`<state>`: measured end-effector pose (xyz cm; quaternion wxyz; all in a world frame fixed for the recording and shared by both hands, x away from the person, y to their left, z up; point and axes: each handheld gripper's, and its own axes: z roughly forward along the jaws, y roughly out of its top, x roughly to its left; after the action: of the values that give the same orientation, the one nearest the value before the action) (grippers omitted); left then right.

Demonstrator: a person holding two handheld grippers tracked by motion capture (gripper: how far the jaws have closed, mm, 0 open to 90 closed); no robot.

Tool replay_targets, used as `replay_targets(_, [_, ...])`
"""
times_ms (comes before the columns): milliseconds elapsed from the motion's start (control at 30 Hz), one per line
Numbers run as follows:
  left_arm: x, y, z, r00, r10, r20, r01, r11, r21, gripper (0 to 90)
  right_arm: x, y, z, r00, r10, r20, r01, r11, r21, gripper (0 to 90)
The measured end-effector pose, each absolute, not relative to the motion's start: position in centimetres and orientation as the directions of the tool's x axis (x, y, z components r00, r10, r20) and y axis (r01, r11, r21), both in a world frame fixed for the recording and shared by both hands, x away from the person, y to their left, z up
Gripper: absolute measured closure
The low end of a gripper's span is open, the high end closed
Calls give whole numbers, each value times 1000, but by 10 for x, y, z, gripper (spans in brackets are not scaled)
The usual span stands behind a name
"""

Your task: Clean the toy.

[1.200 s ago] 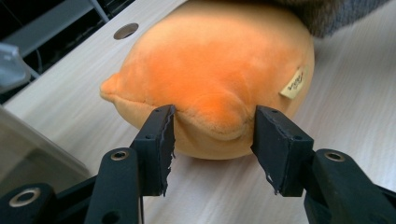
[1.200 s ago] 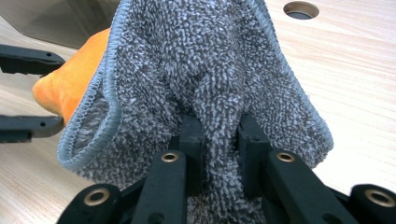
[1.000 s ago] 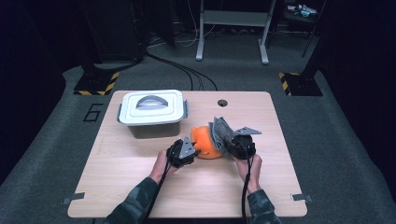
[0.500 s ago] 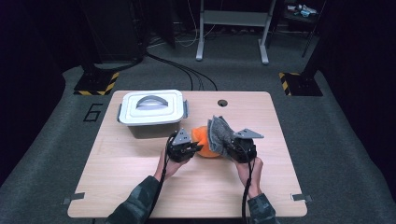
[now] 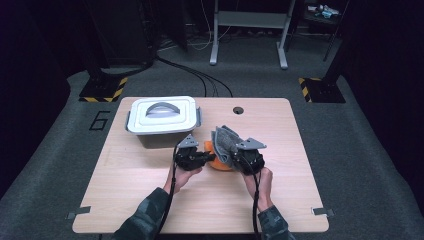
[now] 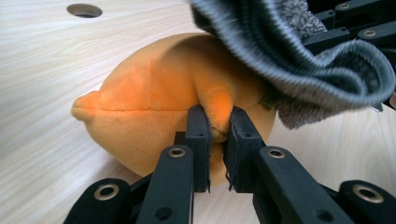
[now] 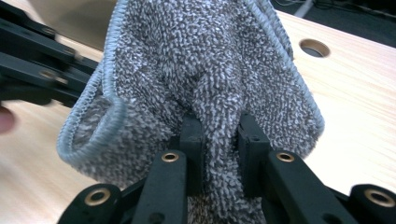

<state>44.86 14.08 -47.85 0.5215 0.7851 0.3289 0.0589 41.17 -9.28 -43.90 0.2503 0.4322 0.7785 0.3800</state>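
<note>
Worktop (image 5: pixel 150 200): bare wood toward the near edge and right side; lidded box (image 5: pixel 161 119) close at back left. Plush toy (image 6: pixel 154 116): mid-worktop, right part hidden under the cloth (image 7: pixel 205 70). Left gripper (image 6: pixel 218 140): clenched on a fold of the toy. Right gripper (image 7: pixel 220 140): clenched on the cloth, held just beside and over the toy.

Looks like a lab or recording studio: dark grey carpet (image 5: pixel 350 150) with a white "6" (image 5: pixel 100 120) marked beside the tabletop's far left corner, yellow-black hazard-striped stand feet (image 5: pixel 102 91) beyond both far corners, black cables (image 5: pixel 195 75) trailing across the floor, and a grey metal frame (image 5: pixel 247 30) at the back.
</note>
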Motion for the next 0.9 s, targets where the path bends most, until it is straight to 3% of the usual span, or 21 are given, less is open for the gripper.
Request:
replay_targets(400, [451,144,-483,762,588,-269,472,-221,853,805,435,-138,-469,-365,931,-7,595,239,768,758])
replay_targets(500, [452,145,-483,756,593,-277,478,-212,852,804,424,-136,-460,-385,923,-1,560,234,795,758])
replay_targets(700, [453,142,-481,760,589,-273,476,-218,852,803,399,-98,-434,-510,860,-26,470,304,829,757])
replay_targets(833, [454,144,-481,755,595,-276,482,-219,848,804,402,-74,-439,-550,830,-98,448,392,804,758])
replay_targets(900, [455,147,-483,756,590,-283,488,-220,845,804,406,-76,-444,-538,838,-88,463,381,800,760])
